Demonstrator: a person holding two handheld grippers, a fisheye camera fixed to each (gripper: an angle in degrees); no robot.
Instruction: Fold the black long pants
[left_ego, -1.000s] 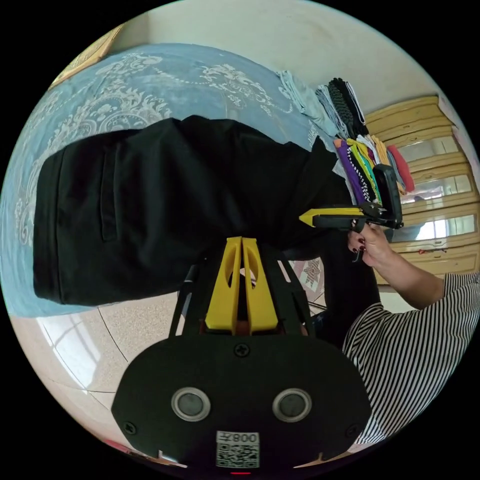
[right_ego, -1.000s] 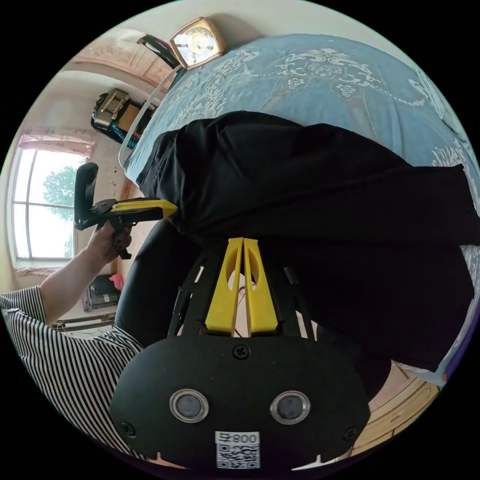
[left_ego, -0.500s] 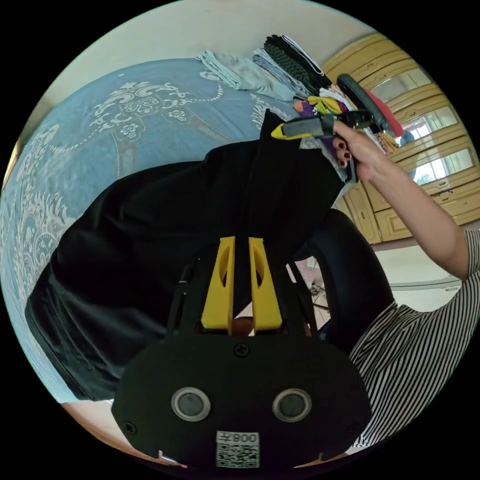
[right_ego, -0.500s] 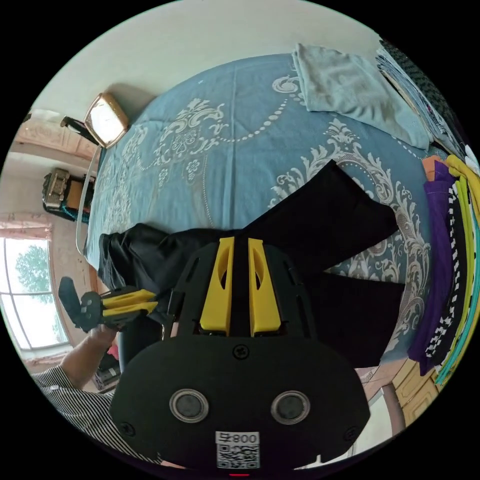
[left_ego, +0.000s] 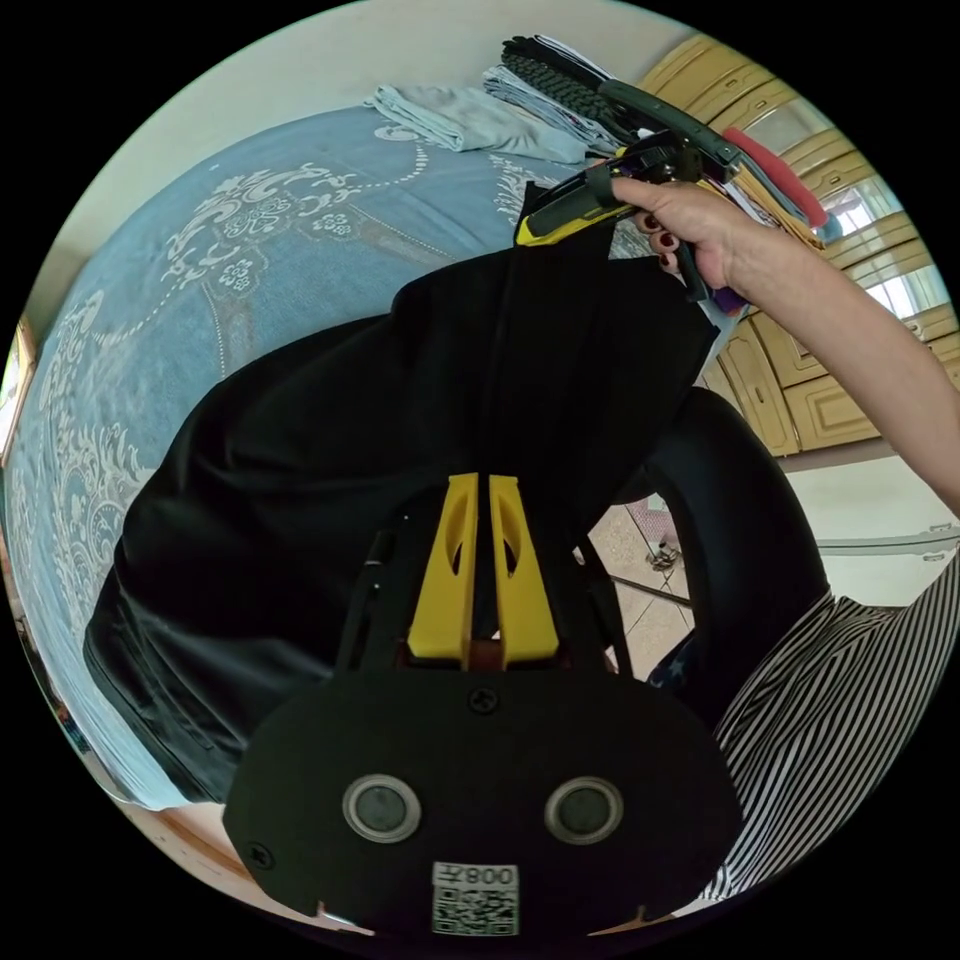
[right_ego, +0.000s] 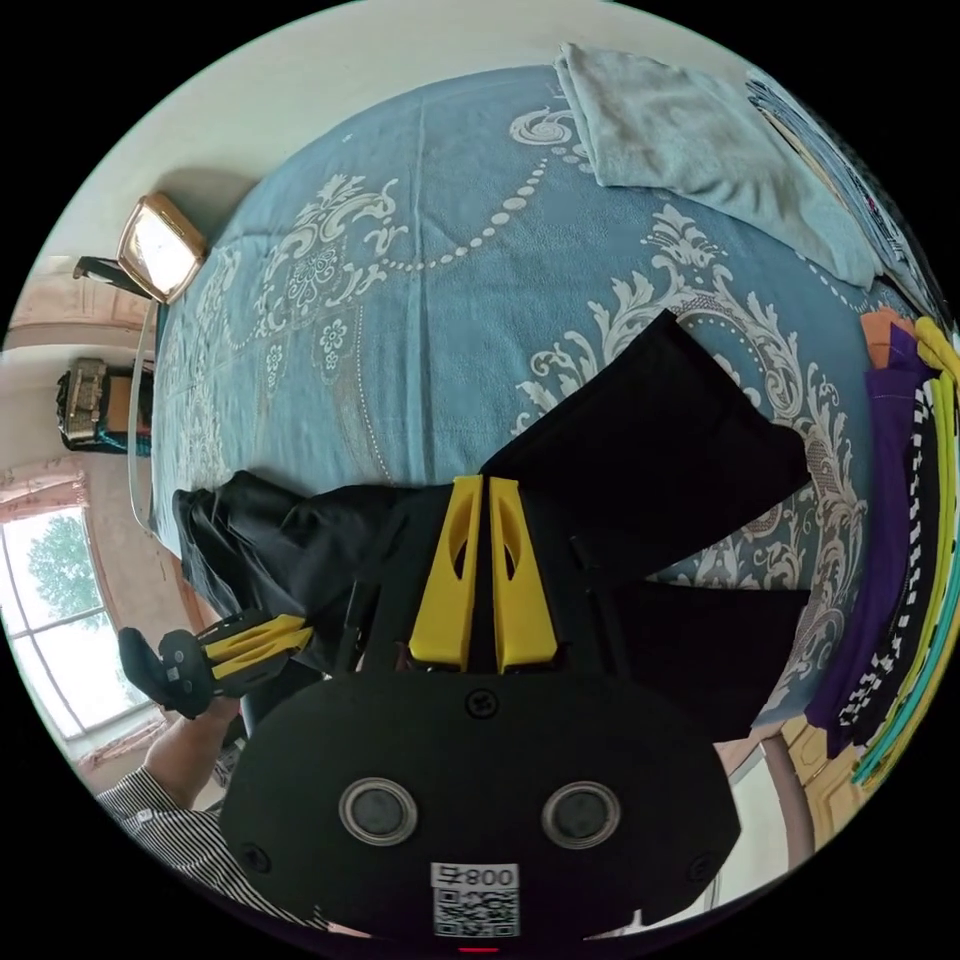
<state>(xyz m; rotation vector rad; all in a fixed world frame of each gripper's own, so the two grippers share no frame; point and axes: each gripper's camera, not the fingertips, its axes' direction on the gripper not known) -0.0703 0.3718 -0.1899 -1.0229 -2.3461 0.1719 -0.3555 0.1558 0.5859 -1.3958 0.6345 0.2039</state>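
Across the bed (right_ego: 430, 250), with its blue patterned cover, my black long pants (left_ego: 300, 480) lie spread, part draped over the near edge and part lifted off it in my grip. In the right gripper view the leg ends (right_ego: 680, 440) rest flat on the cover, close to the stack of folded clothes (right_ego: 900, 540) at the bed's far side, with a pale blue folded cloth (right_ego: 700, 140) beyond them.

The pants look soft and limp, a smooth dark fabric that sags wherever nothing supports it. I judge them light enough to lift with 2 pinches, yet likely to slide and bunch, so hems, seams and the waistband are the sensible places to take hold, where the cloth is doubled and thicker.

My left gripper (left_ego: 480, 560) has its 2 yellow jaws drawn nearly together on a fold of the black cloth. My right gripper (right_ego: 478, 570) looks pinched the same way, its jaws close with dark fabric between them; from the left gripper view I see its tip (left_ego: 560, 215) holding up an edge of the pants above the bed.
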